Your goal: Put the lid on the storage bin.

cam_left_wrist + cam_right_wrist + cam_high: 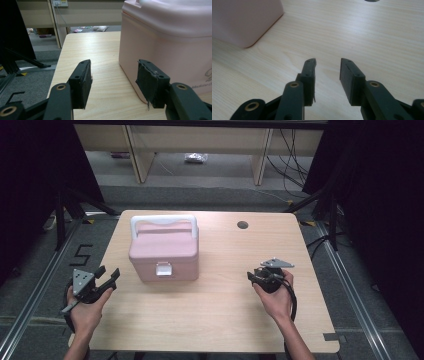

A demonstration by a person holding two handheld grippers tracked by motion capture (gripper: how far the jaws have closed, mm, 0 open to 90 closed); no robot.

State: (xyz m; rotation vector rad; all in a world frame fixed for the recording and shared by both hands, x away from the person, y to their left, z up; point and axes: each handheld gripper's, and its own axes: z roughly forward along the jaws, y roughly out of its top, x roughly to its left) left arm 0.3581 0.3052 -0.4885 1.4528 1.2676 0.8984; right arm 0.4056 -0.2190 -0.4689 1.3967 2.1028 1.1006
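A pink box [164,254] with a white handle and a front latch stands left of centre on the wooden table [220,320]. My left gripper [108,276] hovers at the table's left edge, a little left of the box, jaws open and empty. In the left gripper view the gripper [113,75] points past the box's left wall [165,50]. My right gripper [256,276] sits right of the box, low over bare wood, open with nothing between the fingers. The right gripper view has the gripper [327,67] over the wood, the box corner [244,20] far left.
A round cable hole [242,225] lies at the table's back right. Beyond the table are wooden furniture legs [140,155], cables [292,160] and a small packet [196,157] on the floor. Dark curtains and metal floor rails [350,285] flank both sides.
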